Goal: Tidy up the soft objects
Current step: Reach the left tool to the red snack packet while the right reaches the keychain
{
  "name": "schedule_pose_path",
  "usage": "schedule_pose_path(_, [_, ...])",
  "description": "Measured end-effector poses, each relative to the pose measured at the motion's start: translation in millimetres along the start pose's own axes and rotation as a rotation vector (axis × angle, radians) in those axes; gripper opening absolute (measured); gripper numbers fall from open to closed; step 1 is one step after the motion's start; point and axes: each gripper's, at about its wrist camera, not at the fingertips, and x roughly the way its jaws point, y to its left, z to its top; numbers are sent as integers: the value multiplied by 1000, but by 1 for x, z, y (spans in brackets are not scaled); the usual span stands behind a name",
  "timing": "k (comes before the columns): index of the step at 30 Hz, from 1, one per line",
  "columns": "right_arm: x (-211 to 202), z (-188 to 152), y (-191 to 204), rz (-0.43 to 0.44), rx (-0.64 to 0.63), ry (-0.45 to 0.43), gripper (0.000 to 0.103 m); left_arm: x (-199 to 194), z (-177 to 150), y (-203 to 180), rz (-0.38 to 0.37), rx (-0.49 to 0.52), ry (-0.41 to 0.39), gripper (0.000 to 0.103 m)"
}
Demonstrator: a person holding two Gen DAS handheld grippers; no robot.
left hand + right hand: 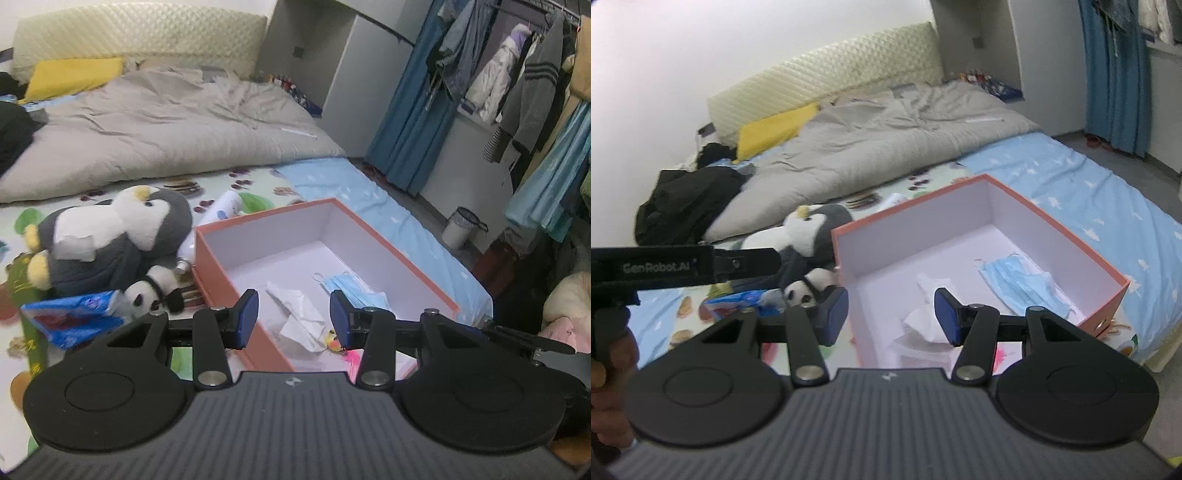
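On the patterned bed sheet, the large grey-and-white plush penguin (pixel 114 236) and the small black-and-white plush panda (pixel 155 290) lie just left of the open salmon-pink cardboard box (pixel 218 273), probably awaiting their turn. Inside the box, crumpled white tissue (pixel 299 314) sits left of a pale blue face mask (pixel 351 286), seemingly already sorted. Both the left gripper (pixel 293 319) and right gripper (pixel 892 315) hang over it half-spread and empty, apparently freed for another pick.
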Motion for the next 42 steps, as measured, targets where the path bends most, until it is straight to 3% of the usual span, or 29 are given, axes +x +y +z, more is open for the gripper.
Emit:
schedule_pose_path(7, [-21,-32,23,73,-39,-26,55,-48,-44,16,80,-32,-39,49])
schedule_pose_path(13, [-28,-59,45,146,-100,-1,55,-77,-86,32,182,-49,-49,49])
schedule_pose_path(20, [-24,-79,63,192,-151,55,55,-96,-121,58,230,-131,-43,49])
schedule_pose_path(31, [-9,-96,87,215,-171,116,55,-89,-150,98,242,-201,-16,56])
schedule_pose_path(42, [53,-93,111,248,-210,206,55,-43,-165,142,239,-251,39,65])
